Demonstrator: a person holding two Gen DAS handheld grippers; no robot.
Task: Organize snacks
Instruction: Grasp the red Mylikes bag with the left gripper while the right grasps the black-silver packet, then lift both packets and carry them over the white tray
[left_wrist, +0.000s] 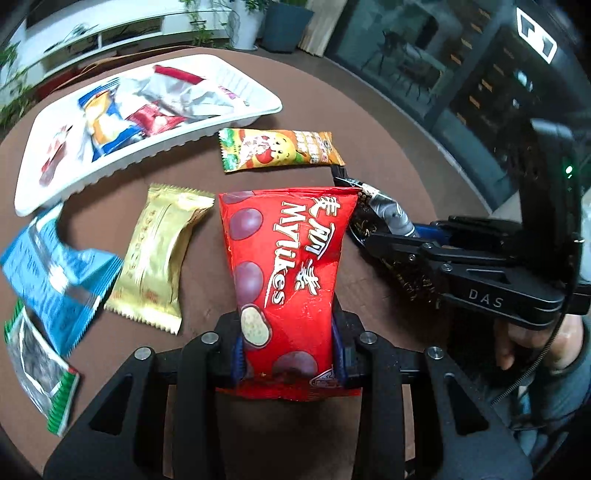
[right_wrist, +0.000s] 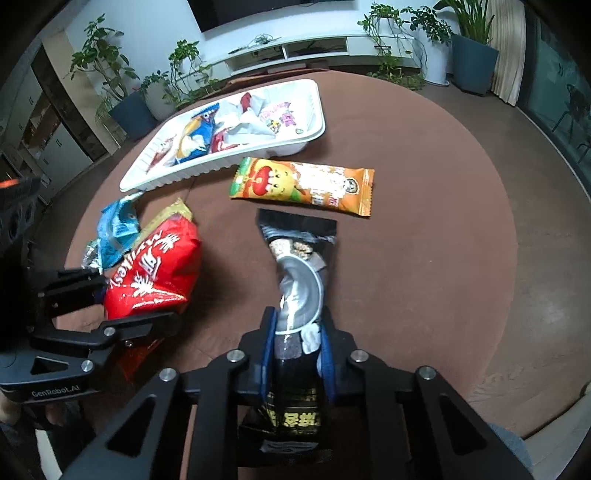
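Note:
My left gripper (left_wrist: 288, 347) is shut on the lower part of a red Mylikes bag (left_wrist: 288, 258), its blue pads pinching both sides. In the right wrist view the same red bag (right_wrist: 159, 266) sits in the left gripper (right_wrist: 110, 310) at the left. My right gripper (right_wrist: 297, 343) is shut on a black snack packet (right_wrist: 299, 269) with a silver bowl picture, and the packet is squeezed narrow between the pads. In the left wrist view the black packet (left_wrist: 364, 214) shows at the right. A white tray (right_wrist: 207, 171) holding several snack packets stands at the back.
An orange packet (right_wrist: 303, 184) lies just in front of the tray (left_wrist: 147, 162). A gold packet (left_wrist: 159, 254), a blue packet (left_wrist: 55, 273) and a green-edged packet (left_wrist: 40, 365) lie to the left on the round brown table (right_wrist: 424, 258). A person's hand (left_wrist: 532, 339) holds the right gripper.

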